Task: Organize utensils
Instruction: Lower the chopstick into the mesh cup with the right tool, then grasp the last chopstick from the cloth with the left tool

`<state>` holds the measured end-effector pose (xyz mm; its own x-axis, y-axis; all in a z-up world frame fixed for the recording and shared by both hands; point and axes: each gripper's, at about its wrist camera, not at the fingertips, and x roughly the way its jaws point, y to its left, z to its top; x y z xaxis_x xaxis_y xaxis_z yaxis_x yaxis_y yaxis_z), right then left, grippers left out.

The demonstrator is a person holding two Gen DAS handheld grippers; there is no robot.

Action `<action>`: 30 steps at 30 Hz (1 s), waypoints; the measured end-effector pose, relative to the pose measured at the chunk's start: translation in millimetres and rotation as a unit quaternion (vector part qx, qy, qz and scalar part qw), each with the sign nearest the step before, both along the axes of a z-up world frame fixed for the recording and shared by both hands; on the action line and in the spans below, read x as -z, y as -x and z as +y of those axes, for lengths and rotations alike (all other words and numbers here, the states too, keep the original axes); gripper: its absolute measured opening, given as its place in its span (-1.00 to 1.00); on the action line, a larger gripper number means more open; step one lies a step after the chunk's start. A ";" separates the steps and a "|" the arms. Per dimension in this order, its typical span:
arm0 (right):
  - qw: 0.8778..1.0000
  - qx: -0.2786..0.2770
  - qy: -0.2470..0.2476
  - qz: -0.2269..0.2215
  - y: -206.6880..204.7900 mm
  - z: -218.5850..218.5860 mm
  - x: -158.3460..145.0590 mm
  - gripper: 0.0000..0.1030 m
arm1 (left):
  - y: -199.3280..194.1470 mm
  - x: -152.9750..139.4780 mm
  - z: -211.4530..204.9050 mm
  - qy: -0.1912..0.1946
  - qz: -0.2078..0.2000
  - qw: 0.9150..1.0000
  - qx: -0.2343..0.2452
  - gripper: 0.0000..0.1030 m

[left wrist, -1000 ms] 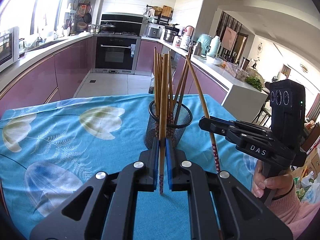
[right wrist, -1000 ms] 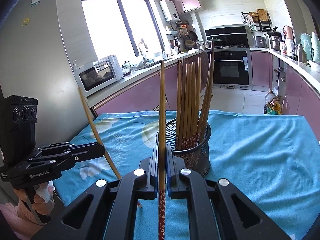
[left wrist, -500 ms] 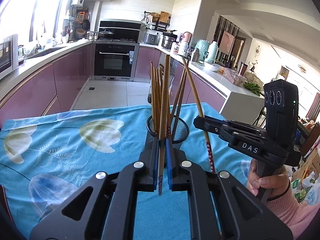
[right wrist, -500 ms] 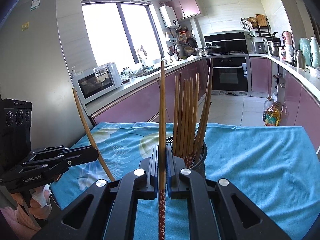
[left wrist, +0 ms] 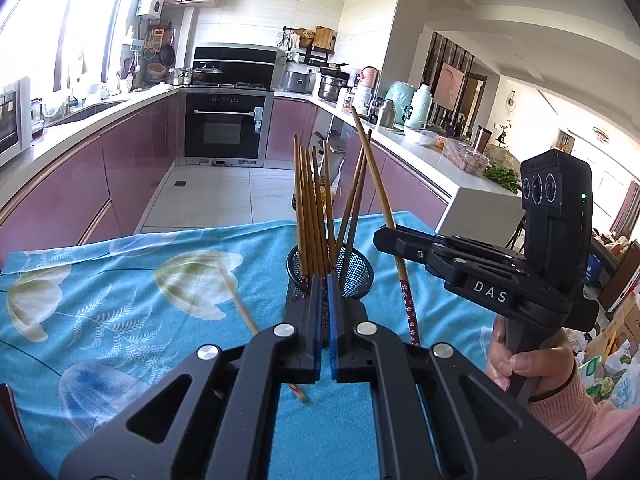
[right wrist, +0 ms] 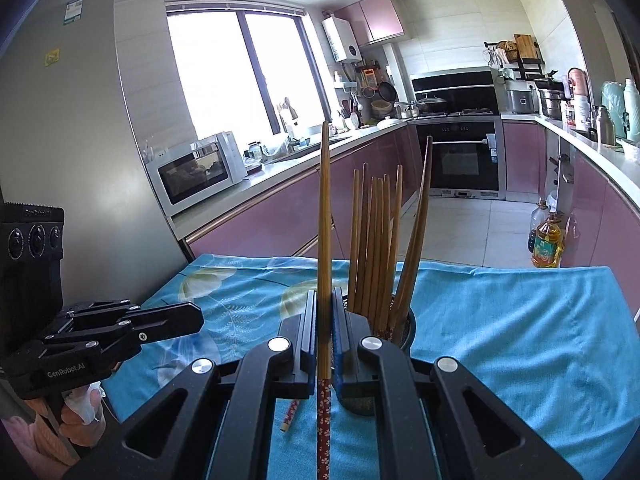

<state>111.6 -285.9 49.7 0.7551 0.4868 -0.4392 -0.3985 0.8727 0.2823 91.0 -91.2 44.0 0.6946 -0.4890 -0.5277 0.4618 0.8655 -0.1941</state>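
A black mesh holder [left wrist: 357, 276] [right wrist: 409, 326] stands on the blue floral cloth with several wooden chopsticks upright in it. My left gripper [left wrist: 325, 278] sits just before the holder, shut with nothing between its pads; in the right wrist view it shows at the left [right wrist: 198, 319]. A loose chopstick [left wrist: 240, 304], blurred, slants across the cloth below and left of it, and its patterned end [right wrist: 289, 414] rests on the cloth. My right gripper [right wrist: 324, 294] [left wrist: 379, 237] is shut on another chopstick [right wrist: 324, 216] [left wrist: 374, 176], held upright beside the holder.
The blue cloth [right wrist: 520, 344] covers the whole table, whose far edge meets the kitchen floor. A person's hand in a pink sleeve [left wrist: 560, 396] grips the right tool. An oil bottle [right wrist: 546, 246] stands on the floor, beyond the table.
The chopstick that stood clamped in my left gripper has left its jaws and now slants, blurred, on the cloth to the left. The right gripper still holds its chopstick.
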 end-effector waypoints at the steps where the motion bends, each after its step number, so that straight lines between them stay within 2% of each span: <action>1: 1.000 -0.001 -0.001 0.002 -0.4 0.0 0.6 -0.89 | -1.0 1.4 0.1 0.000 0.002 1.000 0.000 -0.94; 5: 1.000 -0.002 0.000 0.009 -1.1 0.2 5.1 -0.89 | -9.1 13.9 3.5 -0.008 0.017 1.000 -0.015 -0.93; 7: 1.000 -0.002 -0.001 0.014 -1.9 -1.3 8.1 -0.89 | -16.3 25.3 4.7 -0.015 0.034 0.999 -0.022 -0.80; 11: 1.000 0.000 -0.005 0.020 -3.1 -3.6 12.6 -0.89 | -33.6 51.2 2.7 -0.049 0.056 0.996 -0.043 -0.68; 17: 1.000 -0.002 -0.004 0.024 -0.2 -4.2 15.6 -0.89 | -67.0 91.9 -1.6 -0.077 0.103 0.990 -0.065 -0.52; 26: 0.999 -0.004 -0.008 0.036 -0.9 -7.4 25.1 -0.89 | -115.7 127.0 -16.6 -0.117 0.134 0.980 -0.085 -0.51; 30: 0.999 -0.004 -0.008 0.040 -1.7 -8.9 27.3 -0.89 | -133.5 135.1 -22.1 -0.127 0.146 0.977 -0.089 -0.65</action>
